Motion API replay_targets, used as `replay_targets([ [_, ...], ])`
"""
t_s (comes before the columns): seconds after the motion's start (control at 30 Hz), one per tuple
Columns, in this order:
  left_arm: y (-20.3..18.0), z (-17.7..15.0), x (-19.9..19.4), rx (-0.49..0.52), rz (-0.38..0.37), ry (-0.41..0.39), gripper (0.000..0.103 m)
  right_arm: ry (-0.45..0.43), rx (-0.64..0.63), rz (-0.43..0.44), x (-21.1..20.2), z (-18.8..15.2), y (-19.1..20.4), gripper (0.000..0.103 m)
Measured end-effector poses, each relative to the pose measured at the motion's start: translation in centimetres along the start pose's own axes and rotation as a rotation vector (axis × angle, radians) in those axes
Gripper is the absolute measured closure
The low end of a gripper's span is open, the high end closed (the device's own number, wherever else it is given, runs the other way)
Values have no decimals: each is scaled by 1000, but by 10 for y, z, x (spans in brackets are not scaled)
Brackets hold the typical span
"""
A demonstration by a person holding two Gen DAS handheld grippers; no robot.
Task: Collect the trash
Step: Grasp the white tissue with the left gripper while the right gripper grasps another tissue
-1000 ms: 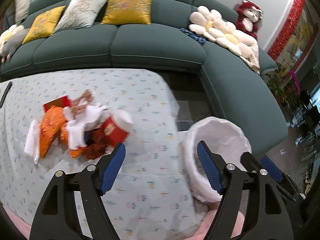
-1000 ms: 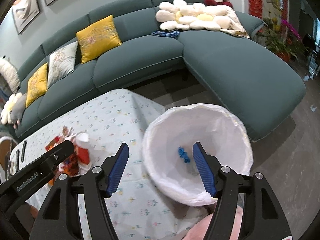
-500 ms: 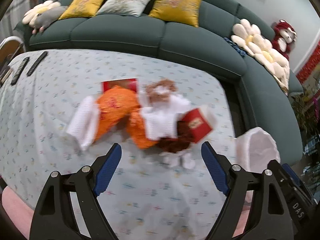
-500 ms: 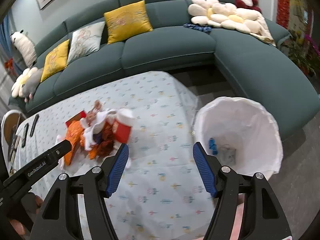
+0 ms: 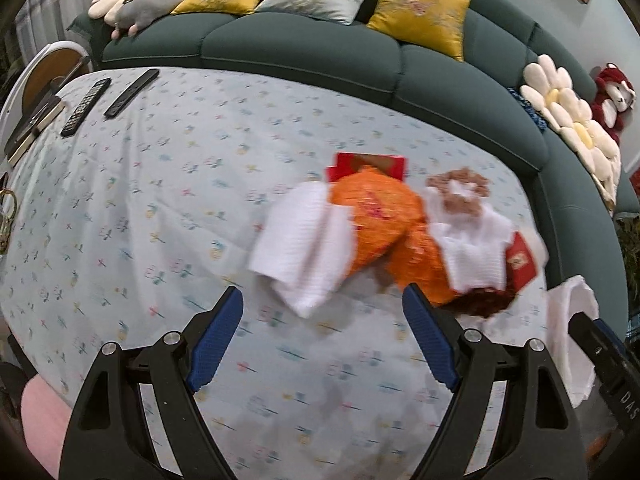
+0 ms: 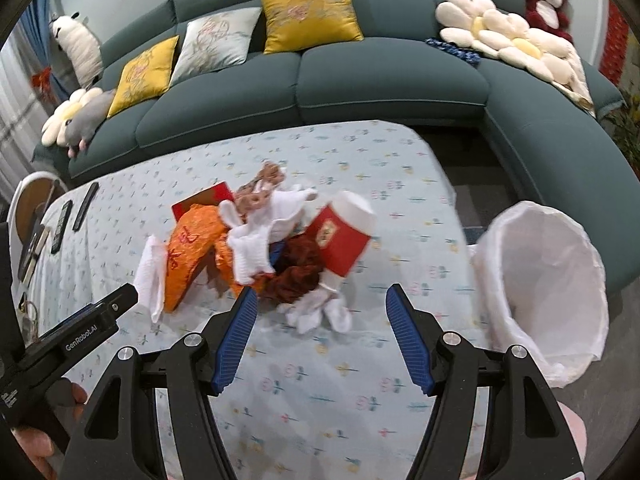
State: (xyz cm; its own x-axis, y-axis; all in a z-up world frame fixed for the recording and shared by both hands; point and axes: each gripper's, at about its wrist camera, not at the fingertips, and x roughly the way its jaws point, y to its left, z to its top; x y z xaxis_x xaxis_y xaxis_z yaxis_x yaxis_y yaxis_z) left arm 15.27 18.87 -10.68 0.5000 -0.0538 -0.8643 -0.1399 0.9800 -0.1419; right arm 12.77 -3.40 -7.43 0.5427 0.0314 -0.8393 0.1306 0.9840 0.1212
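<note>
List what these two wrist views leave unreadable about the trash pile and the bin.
- Bin liner: right wrist view shows only the upper inside; its bottom and contents are hidden by its near wall. In the left wrist view the right gripper's body covers most of it.
- Red cup: motion blur makes its label unreadable.
- Under the orange wrapper and white tissue: whatever lies beneath is covered.
- Remotes: buttons too small.

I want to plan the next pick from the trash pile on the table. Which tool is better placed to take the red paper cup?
Probably right. The right tool is open, just below the red paper cup, beside the white-lined bin. The left tool faces the white napkin; the cup lies far off.
</note>
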Motion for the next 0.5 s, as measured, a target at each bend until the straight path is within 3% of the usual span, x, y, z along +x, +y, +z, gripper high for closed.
replay_targets([
  [0.3, 35, 13, 33, -13, 12, 56, 25, 33, -30, -1, 39, 19, 37, 39],
  [0.5, 38, 20, 57, -14, -32, 104, 26, 66, -36, -17, 69, 32, 51, 39],
])
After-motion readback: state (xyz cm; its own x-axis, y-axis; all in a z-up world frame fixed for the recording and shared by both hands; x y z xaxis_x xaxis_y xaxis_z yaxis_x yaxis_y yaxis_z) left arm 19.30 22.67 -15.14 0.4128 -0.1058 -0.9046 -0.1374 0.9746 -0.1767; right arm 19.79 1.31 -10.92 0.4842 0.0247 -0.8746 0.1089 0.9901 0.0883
